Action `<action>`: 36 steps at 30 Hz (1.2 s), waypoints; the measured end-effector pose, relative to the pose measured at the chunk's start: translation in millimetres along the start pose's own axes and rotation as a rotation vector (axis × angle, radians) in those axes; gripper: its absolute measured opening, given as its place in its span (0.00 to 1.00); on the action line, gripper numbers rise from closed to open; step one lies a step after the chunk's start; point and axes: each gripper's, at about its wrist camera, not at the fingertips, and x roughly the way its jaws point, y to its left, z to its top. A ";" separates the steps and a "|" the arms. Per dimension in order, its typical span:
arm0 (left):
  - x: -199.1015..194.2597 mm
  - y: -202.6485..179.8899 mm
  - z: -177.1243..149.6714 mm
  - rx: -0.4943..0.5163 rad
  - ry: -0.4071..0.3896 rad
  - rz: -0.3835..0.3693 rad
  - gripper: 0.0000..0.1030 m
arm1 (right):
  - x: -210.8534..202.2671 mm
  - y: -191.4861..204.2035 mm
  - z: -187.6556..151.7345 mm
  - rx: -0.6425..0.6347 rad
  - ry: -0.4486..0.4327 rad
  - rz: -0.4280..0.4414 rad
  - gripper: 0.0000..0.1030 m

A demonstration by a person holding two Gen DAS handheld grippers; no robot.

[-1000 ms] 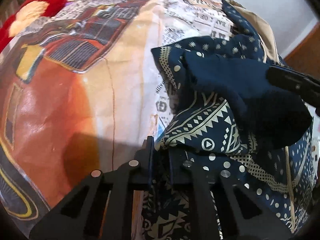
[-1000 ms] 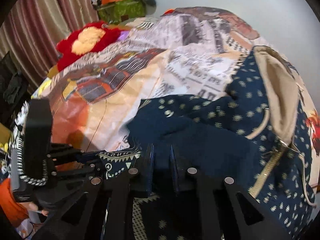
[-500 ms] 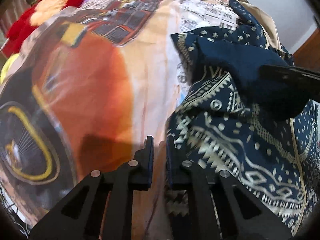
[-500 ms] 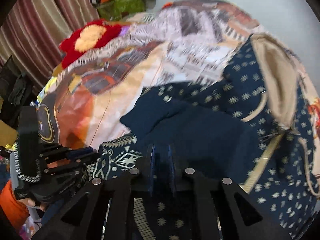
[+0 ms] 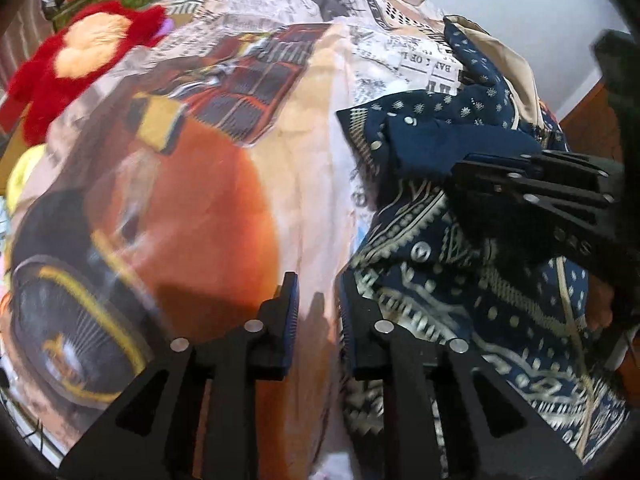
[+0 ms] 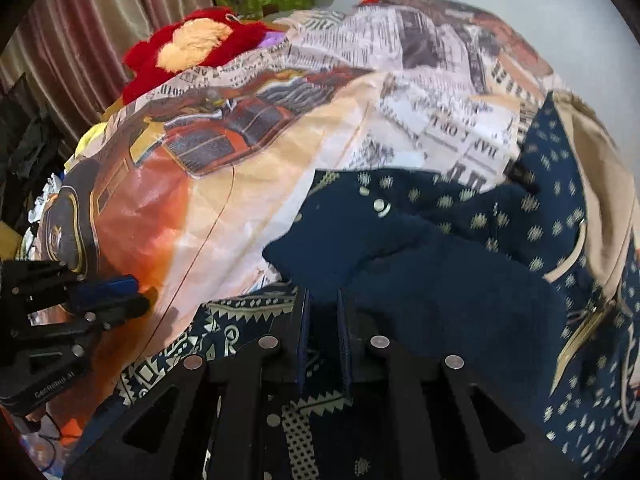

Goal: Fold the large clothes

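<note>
Printed bedspread point(image 5: 304, 152) under both tongs: left tongs point(image 5: 316, 312) opening, empty; right tongs point(image 6: 322, 320) pinch the navy patterned garment point(image 6: 440, 272).

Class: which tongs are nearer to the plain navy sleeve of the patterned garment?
Right. The right tongs are shut on the navy sleeve; the left tongs, jaws opening and empty, hang beside the garment over the printed bedsheet.

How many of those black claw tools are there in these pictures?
2. The left gripper hangs over the car-print bedsheet, its jaws opening with nothing between them. The right gripper is shut on the dark blue patterned garment beside it.
</note>
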 end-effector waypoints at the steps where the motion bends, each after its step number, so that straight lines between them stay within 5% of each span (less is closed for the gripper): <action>1: 1.3 -0.7 3.7 -0.005 0.006 -0.016 0.19 | -4.2 -1.9 0.8 -0.001 -0.018 -0.008 0.10; 7: 2.0 -22.3 31.6 -0.007 -0.008 -0.109 0.19 | -49.9 -25.3 -4.8 0.039 -0.205 -0.096 0.10; 12: 5.8 -39.8 48.3 -0.036 -0.003 -0.200 0.32 | -89.2 -54.2 -16.9 0.129 -0.334 -0.123 0.12; 13: 7.5 -40.9 50.1 -0.051 0.003 -0.216 0.32 | -92.8 -57.4 -18.7 0.140 -0.343 -0.120 0.23; 14: 10.4 -42.0 51.9 -0.067 0.013 -0.229 0.32 | -97.7 -62.0 -22.0 0.159 -0.362 -0.118 0.50; 16: 15.8 -44.1 54.8 -0.090 0.025 -0.247 0.32 | -109.4 -66.6 -30.6 0.185 -0.434 -0.121 0.77; 18: 24.9 -44.1 58.9 -0.123 0.049 -0.249 0.32 | -118.8 -67.2 -36.5 0.177 -0.478 -0.121 0.78; 22: 36.6 -39.5 69.0 -0.202 0.061 -0.249 0.30 | -121.7 -69.1 -39.5 0.171 -0.424 -0.112 0.79; 25: 36.7 -40.1 76.9 -0.196 0.036 -0.197 0.07 | -121.5 -73.5 -48.7 0.167 -0.402 -0.114 0.79; 27: 36.5 -42.1 80.6 -0.186 0.025 -0.168 0.03 | -118.0 -75.7 -53.2 0.149 -0.378 -0.108 0.79; 36: -16.2 -115.5 83.6 0.058 -0.086 -0.185 0.01 | -129.3 -89.6 -77.2 0.104 -0.319 -0.162 0.79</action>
